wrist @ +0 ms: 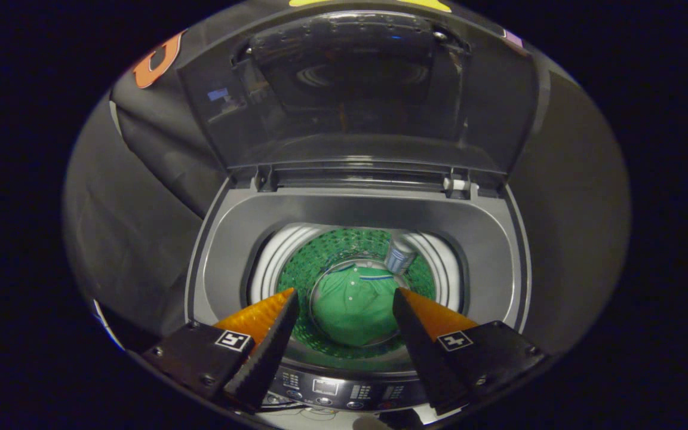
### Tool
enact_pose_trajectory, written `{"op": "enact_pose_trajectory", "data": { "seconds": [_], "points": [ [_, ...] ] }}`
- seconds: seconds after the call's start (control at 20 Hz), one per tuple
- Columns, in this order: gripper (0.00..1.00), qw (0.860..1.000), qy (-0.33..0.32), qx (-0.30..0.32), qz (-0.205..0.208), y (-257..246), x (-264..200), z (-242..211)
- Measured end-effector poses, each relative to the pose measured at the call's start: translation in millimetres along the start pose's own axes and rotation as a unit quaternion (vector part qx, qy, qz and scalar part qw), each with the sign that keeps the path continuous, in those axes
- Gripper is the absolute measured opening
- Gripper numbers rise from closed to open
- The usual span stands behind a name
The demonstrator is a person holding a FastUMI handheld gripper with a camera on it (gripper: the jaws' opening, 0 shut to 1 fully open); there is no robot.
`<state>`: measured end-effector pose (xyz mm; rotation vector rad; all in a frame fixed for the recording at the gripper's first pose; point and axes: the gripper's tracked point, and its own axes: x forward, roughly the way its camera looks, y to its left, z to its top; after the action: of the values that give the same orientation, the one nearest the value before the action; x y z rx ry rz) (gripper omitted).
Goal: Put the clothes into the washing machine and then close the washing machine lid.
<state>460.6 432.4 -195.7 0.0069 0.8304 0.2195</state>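
A top-loading washing machine (224,251) stands below me with its lid (356,89) raised upright at the back. Down in the drum (296,269) lies a green polo shirt (353,304) with a blue-trimmed collar. My gripper (344,292) hovers above the drum's mouth, open, with nothing between its fingers; the shirt shows far below through the gap. Each finger carries a small square marker.
The machine's control panel (332,391) with buttons lies under the fingers at the front edge. A white cylindrical part (401,254) sits inside the drum at the back right. Black booth cloth (141,197) hangs behind and to both sides.
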Motion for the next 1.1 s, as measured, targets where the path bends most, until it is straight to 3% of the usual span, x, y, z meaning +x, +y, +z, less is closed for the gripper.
{"op": "enact_pose_trajectory", "data": {
  "seconds": [0.45, 0.7, 1.1],
  "points": [
    [0.98, 0.998, -0.059, -0.006, 0.015, 9.6, -57.6, 25.6],
    [0.98, 0.991, -0.128, -0.029, 0.024, 20.1, -109.7, 70.3],
    [0.98, 0.969, -0.237, -0.066, 0.036, 52.0, -186.2, 162.4]
  ]
}}
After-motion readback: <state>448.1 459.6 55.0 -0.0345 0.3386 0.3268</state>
